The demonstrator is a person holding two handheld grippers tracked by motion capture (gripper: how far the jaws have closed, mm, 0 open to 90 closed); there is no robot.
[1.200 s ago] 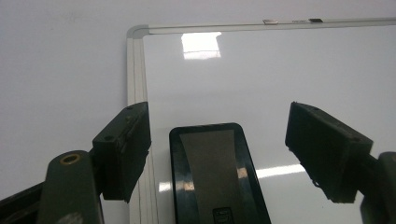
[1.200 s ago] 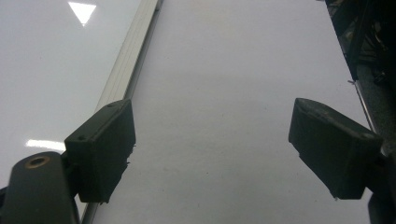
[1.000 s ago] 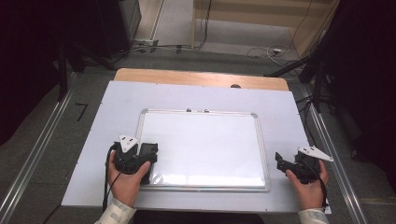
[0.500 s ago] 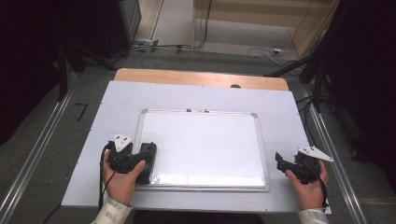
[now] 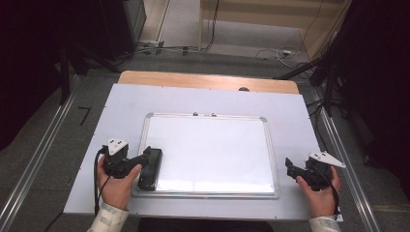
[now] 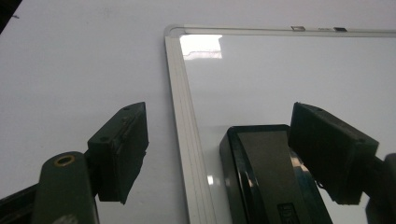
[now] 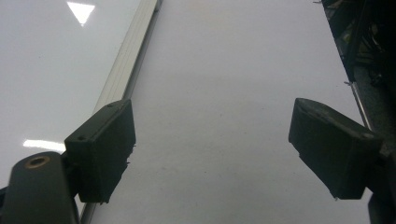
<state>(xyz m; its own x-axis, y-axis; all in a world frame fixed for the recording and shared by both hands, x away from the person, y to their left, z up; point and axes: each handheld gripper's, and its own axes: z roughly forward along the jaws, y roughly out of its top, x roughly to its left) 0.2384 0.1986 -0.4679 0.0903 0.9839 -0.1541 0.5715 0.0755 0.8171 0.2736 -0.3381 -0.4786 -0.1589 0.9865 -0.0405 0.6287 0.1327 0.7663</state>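
Left gripper view cuts off the eraser (image 6: 268,177) between the open left hand-held gripper (image 6: 233,154).

Place: a lab-like recording room.
Evidence: loose cables (image 5: 270,50) ran across grey carpet; metal rails (image 5: 38,159) flanked a white-topped table (image 5: 193,99).

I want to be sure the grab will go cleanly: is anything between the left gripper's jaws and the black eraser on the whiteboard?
Nothing visible. The left gripper is open, and the black eraser lies on the whiteboard between its jaws, beside the right one. The board's frame also runs between them.
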